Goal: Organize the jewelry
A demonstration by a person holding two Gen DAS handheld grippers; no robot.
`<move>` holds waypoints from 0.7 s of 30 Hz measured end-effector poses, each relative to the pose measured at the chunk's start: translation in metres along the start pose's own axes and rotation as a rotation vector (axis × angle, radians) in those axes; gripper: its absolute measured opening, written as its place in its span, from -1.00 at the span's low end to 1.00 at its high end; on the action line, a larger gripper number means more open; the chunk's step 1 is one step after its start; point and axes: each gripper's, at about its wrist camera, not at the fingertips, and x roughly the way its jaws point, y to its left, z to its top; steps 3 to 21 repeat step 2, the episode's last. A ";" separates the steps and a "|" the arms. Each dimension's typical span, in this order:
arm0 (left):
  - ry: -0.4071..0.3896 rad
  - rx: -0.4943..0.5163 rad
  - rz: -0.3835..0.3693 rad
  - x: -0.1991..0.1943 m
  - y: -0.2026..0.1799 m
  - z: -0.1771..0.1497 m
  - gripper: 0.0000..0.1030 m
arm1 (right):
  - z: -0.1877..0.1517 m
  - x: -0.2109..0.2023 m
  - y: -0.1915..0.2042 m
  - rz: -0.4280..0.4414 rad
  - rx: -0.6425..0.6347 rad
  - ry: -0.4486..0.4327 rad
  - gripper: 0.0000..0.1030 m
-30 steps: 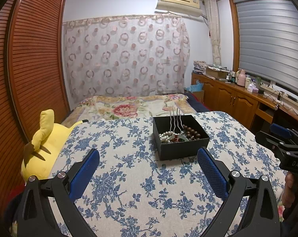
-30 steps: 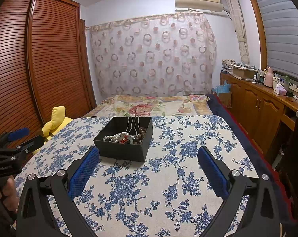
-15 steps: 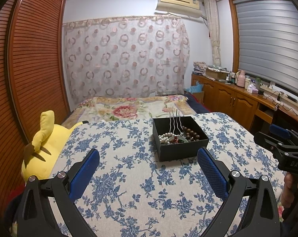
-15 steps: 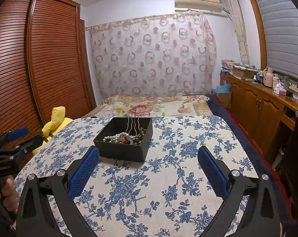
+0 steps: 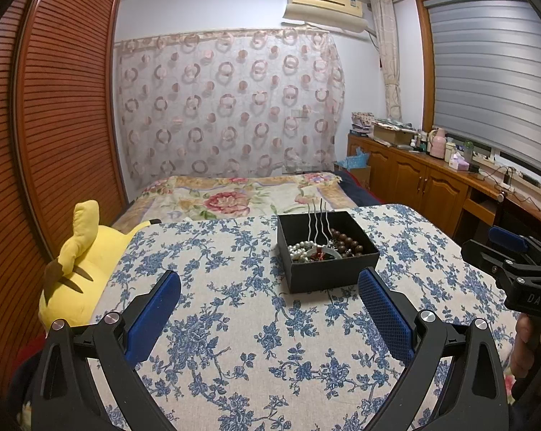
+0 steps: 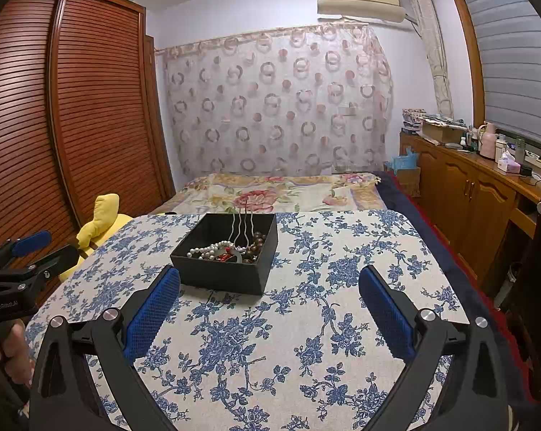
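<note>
Blue-flowered cloth (image 5: 216, 309) covered the table. On it sat a square black box (image 5: 327, 273) holding pearls (image 5: 299, 249), brown beads (image 5: 347, 242) and a wavy metal hairpin (image 5: 317, 224). Left gripper (image 5: 269, 296) and right gripper (image 6: 269, 296) hovered nearby, blue-padded fingers spread, empty.

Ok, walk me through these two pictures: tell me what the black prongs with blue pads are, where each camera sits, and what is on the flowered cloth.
No robot here: a person holds a hand tool in each hand, each with two fingers and a camera looking forward along them. The left gripper frames one picture, the right gripper the other. Both stand wide open and hold nothing. Each view also catches the other tool at its edge. On the blue-flowered tablecloth sits an open black box holding a pearl strand, brown wooden beads and a metal hair fork leaning upright. A yellow plush toy lies beside the table.
</note>
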 end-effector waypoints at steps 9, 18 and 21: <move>-0.001 0.003 -0.001 0.000 0.000 0.000 0.85 | 0.000 0.000 0.000 0.000 0.000 0.000 0.95; -0.001 0.003 -0.001 0.000 0.000 0.000 0.85 | 0.000 0.000 0.000 0.000 0.000 0.000 0.95; -0.001 0.003 -0.001 0.000 0.000 0.000 0.85 | 0.000 0.000 0.000 0.000 0.000 0.000 0.95</move>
